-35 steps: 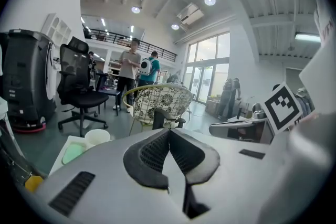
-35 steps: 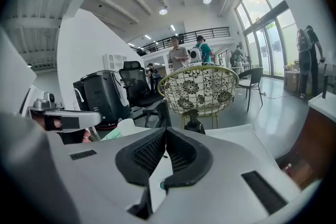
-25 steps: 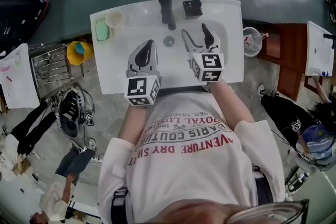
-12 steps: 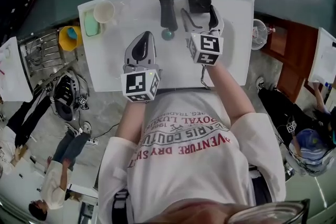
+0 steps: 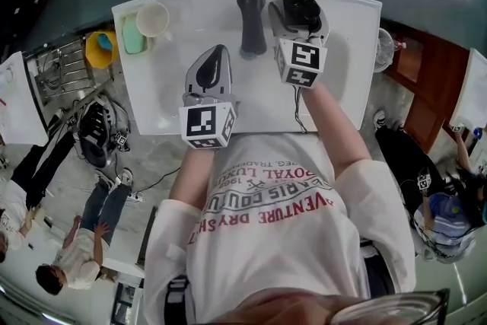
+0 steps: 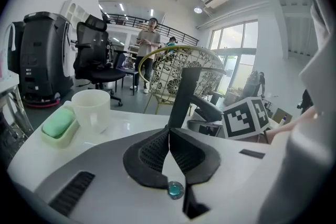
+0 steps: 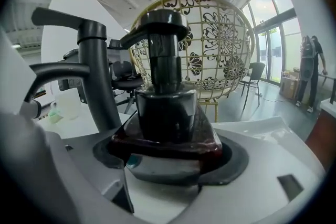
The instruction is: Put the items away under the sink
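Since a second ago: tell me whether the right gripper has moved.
Yes. Judged against the faucet, the right gripper has gone forward, toward the back edge of the sink. Its open jaws now flank the black soap dispenser.

head view looks down; gripper views share the faucet [image 6: 185, 93].

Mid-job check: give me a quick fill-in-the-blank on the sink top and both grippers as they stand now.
The left gripper has its jaws ___, with nothing between them.
The right gripper has the ___ between its jaws.
The white cup stands beside a bar of soap coloured ___.
Missing words: together; soap dispenser; green.
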`<action>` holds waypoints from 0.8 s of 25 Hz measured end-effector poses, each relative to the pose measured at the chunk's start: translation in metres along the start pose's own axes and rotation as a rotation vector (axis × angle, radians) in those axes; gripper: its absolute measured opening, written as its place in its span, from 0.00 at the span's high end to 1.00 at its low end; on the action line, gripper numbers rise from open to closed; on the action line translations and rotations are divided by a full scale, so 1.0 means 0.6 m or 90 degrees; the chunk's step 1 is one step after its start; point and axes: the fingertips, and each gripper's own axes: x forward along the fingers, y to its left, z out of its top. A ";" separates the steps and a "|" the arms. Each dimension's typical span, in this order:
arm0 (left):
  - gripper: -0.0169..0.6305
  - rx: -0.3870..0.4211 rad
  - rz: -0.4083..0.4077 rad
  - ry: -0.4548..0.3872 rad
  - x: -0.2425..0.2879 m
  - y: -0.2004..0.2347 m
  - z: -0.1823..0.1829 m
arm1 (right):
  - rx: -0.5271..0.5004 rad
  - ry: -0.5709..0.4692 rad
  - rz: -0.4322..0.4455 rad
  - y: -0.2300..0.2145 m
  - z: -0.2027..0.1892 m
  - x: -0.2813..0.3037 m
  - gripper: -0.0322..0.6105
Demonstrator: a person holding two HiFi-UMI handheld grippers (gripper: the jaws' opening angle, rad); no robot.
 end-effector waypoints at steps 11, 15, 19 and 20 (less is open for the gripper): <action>0.94 0.005 -0.014 0.012 -0.006 0.002 -0.006 | 0.010 -0.002 0.009 -0.004 0.003 -0.009 0.37; 0.94 0.010 -0.025 0.017 -0.009 -0.001 -0.005 | 0.009 0.006 0.010 -0.008 0.005 -0.012 0.37; 0.94 0.014 -0.036 0.016 -0.023 0.004 0.002 | -0.001 0.004 0.011 -0.002 0.013 -0.030 0.37; 0.94 0.016 -0.038 0.015 -0.027 0.004 0.004 | -0.006 0.000 0.013 0.000 0.018 -0.037 0.37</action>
